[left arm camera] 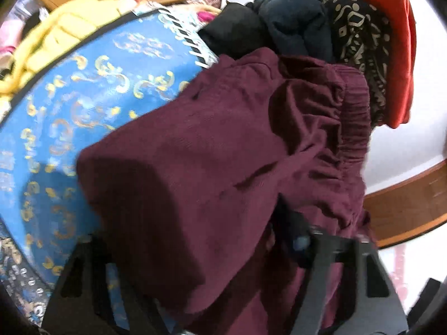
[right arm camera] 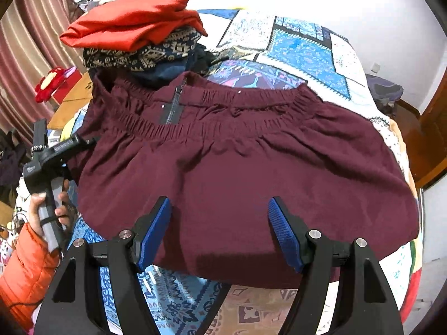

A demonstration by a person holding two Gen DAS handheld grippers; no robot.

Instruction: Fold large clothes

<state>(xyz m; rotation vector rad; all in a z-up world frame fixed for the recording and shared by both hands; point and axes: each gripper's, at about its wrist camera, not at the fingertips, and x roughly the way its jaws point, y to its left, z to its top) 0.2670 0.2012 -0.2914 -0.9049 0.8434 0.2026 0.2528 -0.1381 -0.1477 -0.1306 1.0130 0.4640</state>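
- Left wrist view: we find one maroon skirt (left arm camera: 223, 184) draped over the left gripper (left arm camera: 232, 287), across the blue patterned bedspread (left arm camera: 83, 106). The fingertips are buried under cloth, so we cannot tell how the jaws stand or whether they pinch anything.
- We judge the fabric soft, light and limp; it will sag wherever unsupported. Beyond it we count one pile of folded clothes (left arm camera: 349, 36).
- Right wrist view: the same skirt (right arm camera: 245, 173) lies spread flat on the bed, with its elastic waistband (right arm camera: 237, 106) and one zipper (right arm camera: 174, 103) at the far edge.
- The right gripper (right arm camera: 220, 231) hovers over the near hem, jaws wide, holding nothing.
- We would grip at hem corners or waistband ends, where the cloth is thicker.
- Count: one skirt, two grippers, one orange-topped stack (right arm camera: 131, 25).
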